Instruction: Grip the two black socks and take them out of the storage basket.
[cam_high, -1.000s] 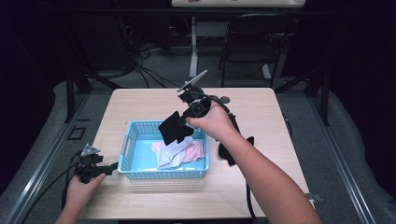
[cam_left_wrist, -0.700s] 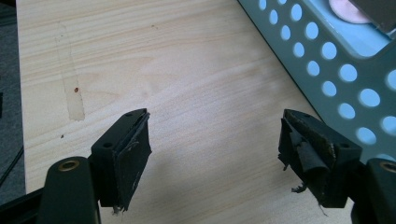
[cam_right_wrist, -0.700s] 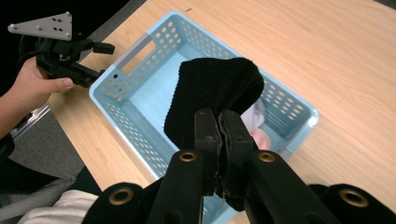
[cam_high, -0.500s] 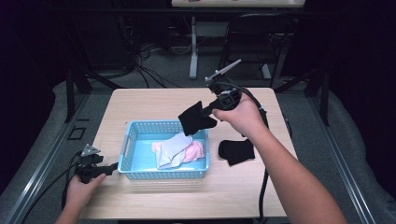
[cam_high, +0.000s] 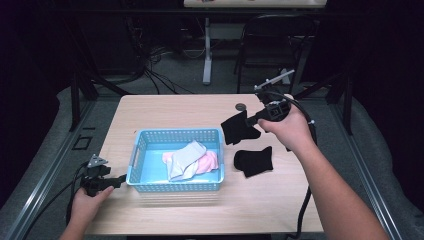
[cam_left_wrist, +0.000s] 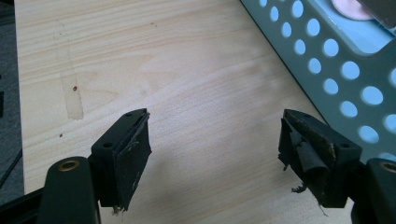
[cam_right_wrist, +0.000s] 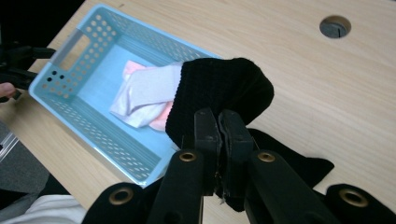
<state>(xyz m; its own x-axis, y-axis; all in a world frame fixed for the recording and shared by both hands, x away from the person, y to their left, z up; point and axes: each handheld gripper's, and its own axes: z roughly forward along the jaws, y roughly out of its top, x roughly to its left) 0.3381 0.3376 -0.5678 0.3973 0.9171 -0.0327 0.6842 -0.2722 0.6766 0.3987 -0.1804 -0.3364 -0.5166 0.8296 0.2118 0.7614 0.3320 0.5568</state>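
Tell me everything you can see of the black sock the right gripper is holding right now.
The black sock is a dark, ribbed knit piece, soft and limp. The right gripper is shut on one edge of it, so the rest hangs bunched and rounded beyond the jaws. In the high view it hangs above the table, just right of the blue basket and above a second black sock lying flat. Only the jaws appear to touch it.

Black sock (cam_high: 240, 129), light-blue perforated basket (cam_high: 175, 187)
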